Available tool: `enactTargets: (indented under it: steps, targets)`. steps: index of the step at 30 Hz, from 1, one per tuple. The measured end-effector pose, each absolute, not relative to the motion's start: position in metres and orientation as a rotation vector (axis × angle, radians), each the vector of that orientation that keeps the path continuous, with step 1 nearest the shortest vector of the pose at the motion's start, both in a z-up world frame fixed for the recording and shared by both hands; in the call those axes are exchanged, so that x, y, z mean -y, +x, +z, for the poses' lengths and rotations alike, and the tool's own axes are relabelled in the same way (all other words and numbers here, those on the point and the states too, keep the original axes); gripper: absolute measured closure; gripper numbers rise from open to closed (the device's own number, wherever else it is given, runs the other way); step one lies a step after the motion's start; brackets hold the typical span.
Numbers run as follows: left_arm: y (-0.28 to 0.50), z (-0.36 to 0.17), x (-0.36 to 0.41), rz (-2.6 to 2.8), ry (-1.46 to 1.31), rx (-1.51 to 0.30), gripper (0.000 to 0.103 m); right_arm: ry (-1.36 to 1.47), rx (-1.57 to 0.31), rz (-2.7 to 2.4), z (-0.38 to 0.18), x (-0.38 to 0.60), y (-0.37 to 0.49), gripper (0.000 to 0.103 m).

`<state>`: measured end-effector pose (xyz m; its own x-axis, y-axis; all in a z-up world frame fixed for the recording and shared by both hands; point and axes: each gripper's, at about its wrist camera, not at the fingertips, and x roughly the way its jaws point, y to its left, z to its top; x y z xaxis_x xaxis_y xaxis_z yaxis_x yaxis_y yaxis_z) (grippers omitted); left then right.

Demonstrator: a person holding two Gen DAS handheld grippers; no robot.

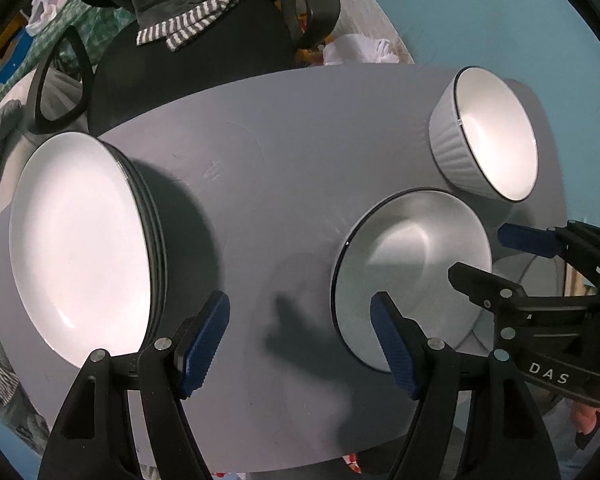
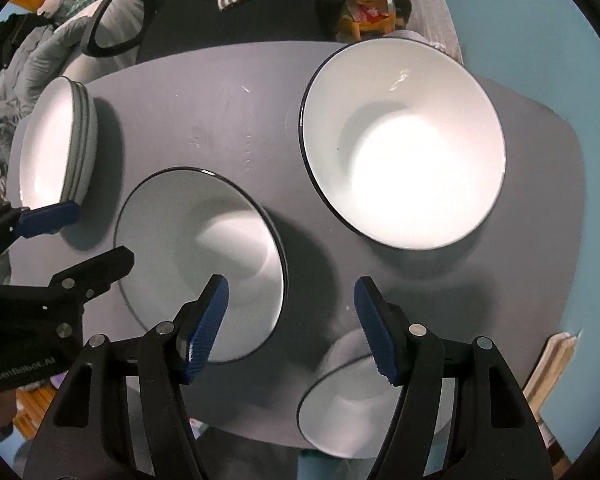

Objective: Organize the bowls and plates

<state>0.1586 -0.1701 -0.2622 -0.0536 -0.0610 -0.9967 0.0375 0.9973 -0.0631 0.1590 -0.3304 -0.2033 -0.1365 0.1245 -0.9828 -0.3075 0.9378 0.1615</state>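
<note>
Plate stack (image 1: 80, 240) at left of grey surface (image 1: 260, 184). Middle bowl (image 2: 200, 256), far bowl (image 2: 404, 148), near bowl (image 2: 352, 404) all separate. Left gripper (image 1: 300, 344) and right gripper (image 2: 290, 324): fingers spread, empty, hovering. Step, as judged: bowl pickup pending. Next: right gripper pinches middle bowl's rim, nests it.
</note>
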Motion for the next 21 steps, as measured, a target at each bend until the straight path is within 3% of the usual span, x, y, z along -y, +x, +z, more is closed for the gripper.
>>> enactTargets:
  steps: [4, 11, 17, 21]
  targets:
    - [0.163, -0.275, 0.174, -0.069, 0.007, -1.638, 0.029, -0.154, -1.693, 0.371, -0.214, 0.325, 0.162, 0.037]
    - [0.165, -0.29, 0.174, -0.063, -0.018, -1.673, 0.03, -0.146, -1.725, 0.384, -0.231, 0.32, 0.165, 0.056]
    - [0.165, -0.297, 0.172, -0.074, -0.058, -1.703, 0.051, -0.14, -1.739, 0.408, -0.236, 0.313, 0.162, 0.068]
    - [0.164, -0.302, 0.168, -0.077, -0.102, -1.719, 0.056, -0.135, -1.756, 0.419, -0.239, 0.306, 0.163, 0.081]
